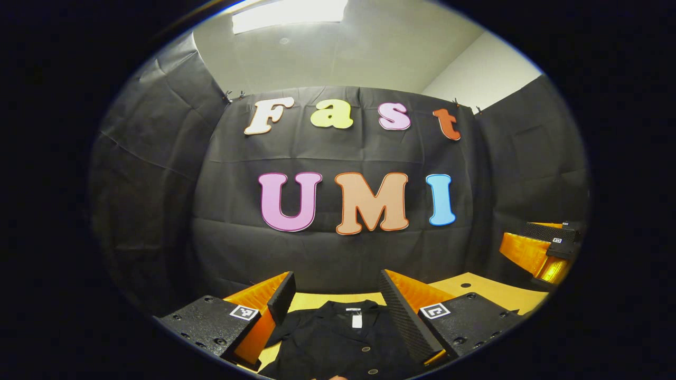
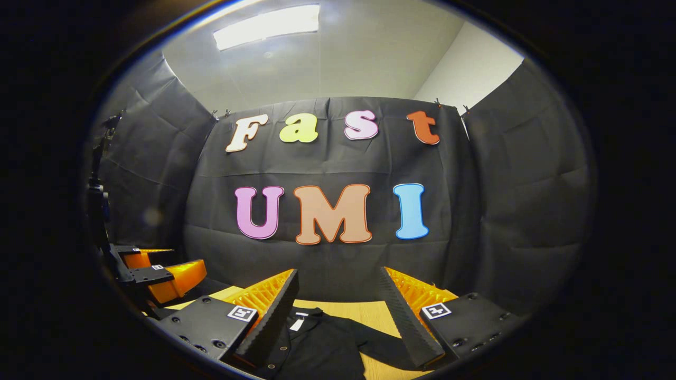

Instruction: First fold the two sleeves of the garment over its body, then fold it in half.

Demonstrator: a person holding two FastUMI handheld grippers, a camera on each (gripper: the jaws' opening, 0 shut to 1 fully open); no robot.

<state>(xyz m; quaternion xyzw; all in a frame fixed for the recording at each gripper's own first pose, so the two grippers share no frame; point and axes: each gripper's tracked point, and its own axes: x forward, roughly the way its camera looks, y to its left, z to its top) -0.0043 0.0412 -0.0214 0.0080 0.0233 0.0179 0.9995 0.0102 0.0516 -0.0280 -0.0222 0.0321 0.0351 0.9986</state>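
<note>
Black fabric of the garment (image 1: 338, 343) lies just below and ahead of the left tool (image 1: 338, 306), flat on the wooden desk (image 1: 475, 287), collar and buttons between the tool's two spread fingers, which grasp nothing. To the right of this tool, farther off, the other tool is seen.

In the right gripper view, the right tool (image 2: 338, 311) is also released, hanging above the desk (image 2: 369, 311); the garment (image 2: 322, 343) lies under it and toward its left finger, with one short sleeve (image 2: 380, 345) reaching toward the right finger.

I judge the cloth light, soft and limp, so it will sag and crease. A good hold is the sleeve hem or shoulder seam, pinching one layer only.
</note>
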